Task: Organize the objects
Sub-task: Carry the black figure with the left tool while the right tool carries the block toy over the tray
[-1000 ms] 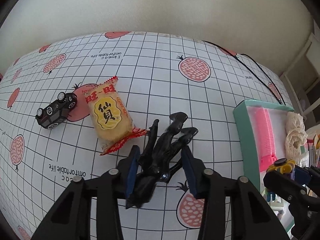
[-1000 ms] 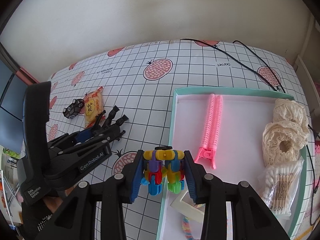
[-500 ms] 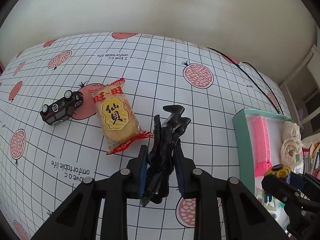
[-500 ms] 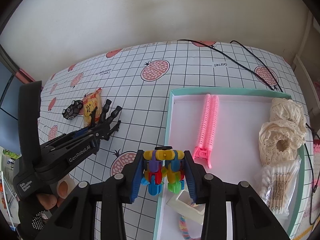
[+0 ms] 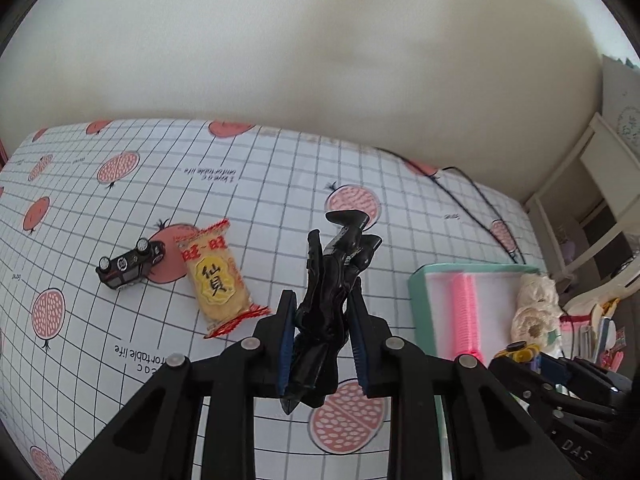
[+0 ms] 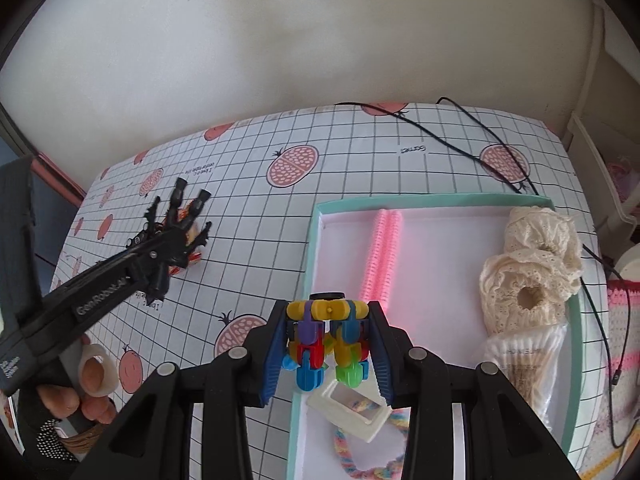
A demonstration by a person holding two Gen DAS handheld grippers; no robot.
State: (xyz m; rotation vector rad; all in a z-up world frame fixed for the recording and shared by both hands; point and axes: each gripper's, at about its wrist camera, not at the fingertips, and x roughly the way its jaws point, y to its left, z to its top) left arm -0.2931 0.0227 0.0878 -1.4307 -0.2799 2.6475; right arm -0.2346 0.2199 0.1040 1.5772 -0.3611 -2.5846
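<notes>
My left gripper [image 5: 321, 289] is shut on a black spiky toy figure [image 5: 340, 256] and holds it clear above the gridded tablecloth [image 5: 280, 184]. The right wrist view shows that gripper [image 6: 160, 248] from the side, with the black figure [image 6: 180, 208] sticking out of its front. My right gripper [image 6: 328, 306] is shut on a multicoloured block toy [image 6: 324, 344], which hangs over the near left rim of the teal tray [image 6: 440, 200]. A yellow snack packet [image 5: 218, 280] and a small black toy car [image 5: 128, 266] lie on the cloth left of the left gripper.
In the tray lie a pink comb [image 6: 380, 256], cream lace scrunchies [image 6: 532, 272], a pack of cotton swabs [image 6: 520, 368], a white frame [image 6: 352, 408] and a braided cord [image 6: 360, 464]. A black cable [image 6: 460, 136] runs across the far right. A hand [image 6: 80, 384] holds the left gripper.
The left gripper's jaws closed on the black figure and lifted it off the cloth. The right gripper kept its grip on the block toy and barely shifted.
</notes>
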